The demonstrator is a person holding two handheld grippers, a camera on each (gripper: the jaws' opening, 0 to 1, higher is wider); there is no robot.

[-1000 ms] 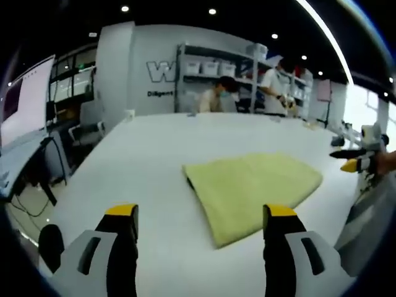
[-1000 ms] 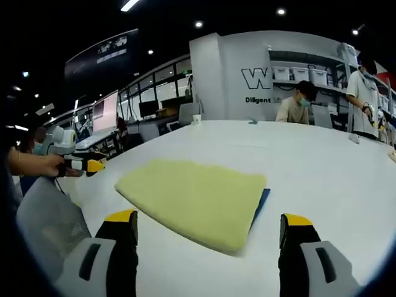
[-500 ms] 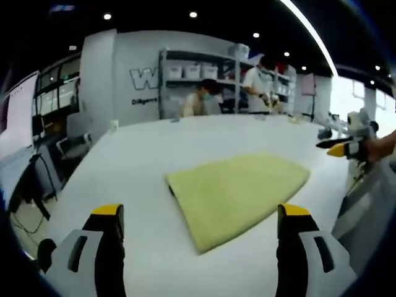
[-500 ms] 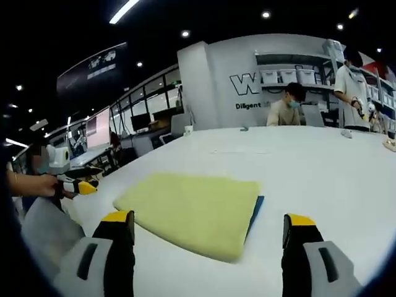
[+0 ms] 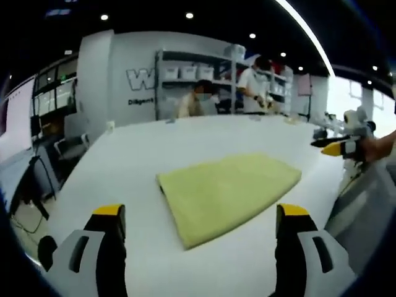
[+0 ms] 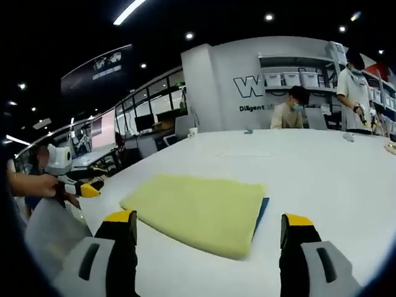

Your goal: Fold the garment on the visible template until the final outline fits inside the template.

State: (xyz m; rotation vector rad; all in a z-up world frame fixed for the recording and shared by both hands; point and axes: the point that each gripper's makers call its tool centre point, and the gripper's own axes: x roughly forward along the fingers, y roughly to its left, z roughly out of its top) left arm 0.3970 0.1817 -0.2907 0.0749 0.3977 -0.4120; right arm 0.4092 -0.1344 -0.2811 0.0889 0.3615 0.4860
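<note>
White table (image 5: 136,161), folded yellow garment (image 6: 198,210) over blue template (image 6: 262,209)

Your room is evenly lit from above: small round ceiling spots (image 5: 189,15) and a long strip light (image 5: 303,28) in the left gripper view, another strip (image 6: 130,11) in the right. The ceiling itself reads near black. The white table (image 6: 322,173) comes up bright, close to washed out, with only faint soft shadow under the cloth (image 6: 201,210). Daylight glare blooms at a window (image 5: 346,99) on the right edge. Both views are soft overall; fisheye bends the table edge and shelving (image 5: 185,74), and the far people look smeared
</note>
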